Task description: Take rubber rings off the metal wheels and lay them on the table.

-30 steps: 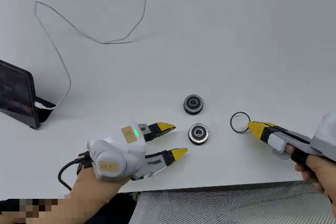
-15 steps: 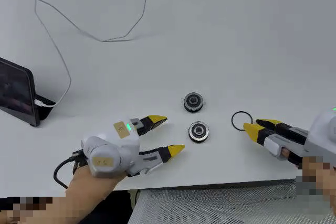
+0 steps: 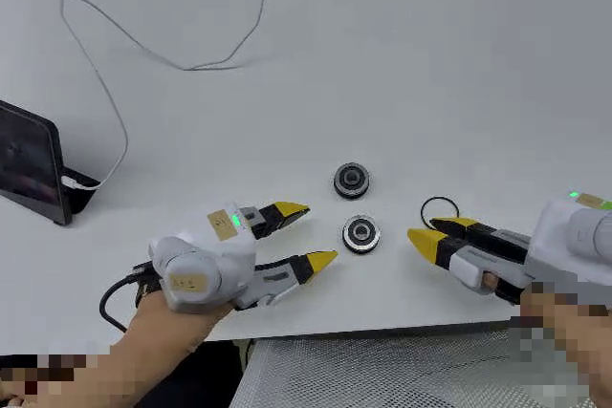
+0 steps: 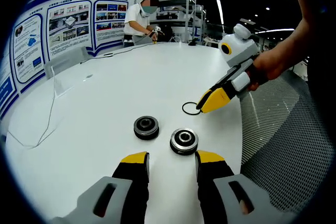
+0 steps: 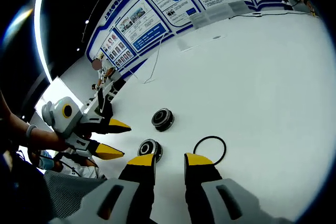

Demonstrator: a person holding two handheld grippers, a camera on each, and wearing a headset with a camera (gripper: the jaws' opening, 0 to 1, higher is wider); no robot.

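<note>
left claw [image 3: 311,233] apart near front wheel [image 3: 361,233], right claw [image 3: 440,232] apart beside loose rubber ring [image 3: 439,209] on table [image 3: 430,64], second wheel [image 3: 352,180] behind

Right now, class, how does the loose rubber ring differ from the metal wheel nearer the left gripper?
The rubber ring is a thin hoop with table showing through; the near wheel is a thick disc with a hub. The ring lies close by the right gripper; the wheel lies ahead of the left gripper. Both are round, dark and flat on the table.

Rubber ring [image 3: 440,199] flat, loose — near wheel [image 3: 361,232], far wheel [image 3: 352,180] alongside.
</note>
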